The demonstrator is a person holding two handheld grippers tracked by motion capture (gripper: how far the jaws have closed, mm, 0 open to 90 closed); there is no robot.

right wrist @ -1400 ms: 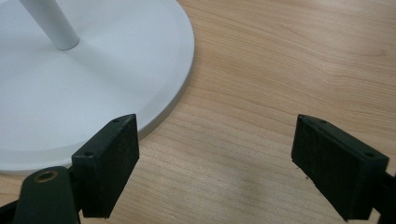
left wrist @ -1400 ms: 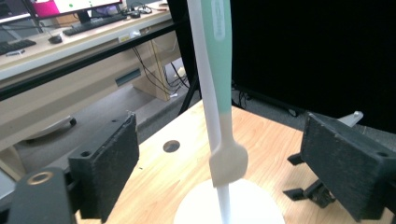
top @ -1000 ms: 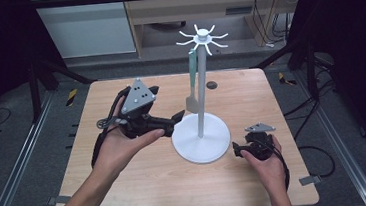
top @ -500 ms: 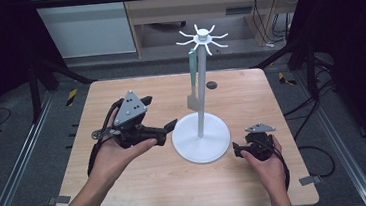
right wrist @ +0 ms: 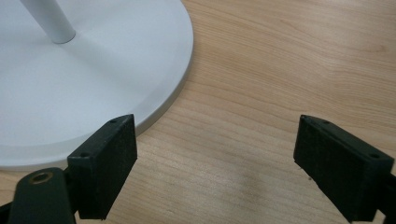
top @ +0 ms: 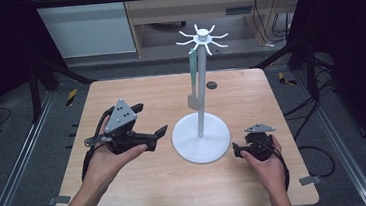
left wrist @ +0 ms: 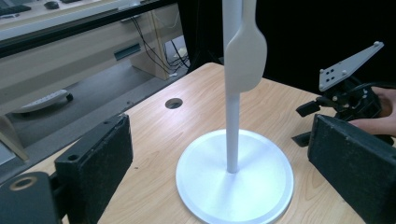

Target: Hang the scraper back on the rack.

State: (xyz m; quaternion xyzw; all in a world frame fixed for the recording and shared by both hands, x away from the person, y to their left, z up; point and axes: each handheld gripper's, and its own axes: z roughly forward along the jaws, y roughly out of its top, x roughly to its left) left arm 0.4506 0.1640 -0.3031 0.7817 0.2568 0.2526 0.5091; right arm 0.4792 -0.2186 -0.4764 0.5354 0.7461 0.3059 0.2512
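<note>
A white stand (top: 200, 112) rises from a round base (top: 190, 147) at the table's middle, with a ring of spokes (top: 201, 37) on top. From one spoke hangs a pale spatula (top: 195, 77), its blade (left wrist: 245, 56) level with the pole (left wrist: 232, 130). My left gripper (top: 150, 120) is open, held just left of the base and pointing at it, nothing between its pads (left wrist: 100, 154). My right gripper (top: 239, 149) rests low at the base's right edge, open and empty. Its pads (right wrist: 105, 163) frame bare wood beside the base rim (right wrist: 154, 112). The left gripper view also catches the right gripper (left wrist: 345, 93).
A small round hole (top: 211, 85) sits in the wooden table (top: 128, 188) behind the stand. Black frame bars and rails flank the table on both sides. Cabinets and cables stand beyond the far edge.
My left gripper has drawn back from the stand, moving left and toward the person, still open. The right gripper has stayed put.
</note>
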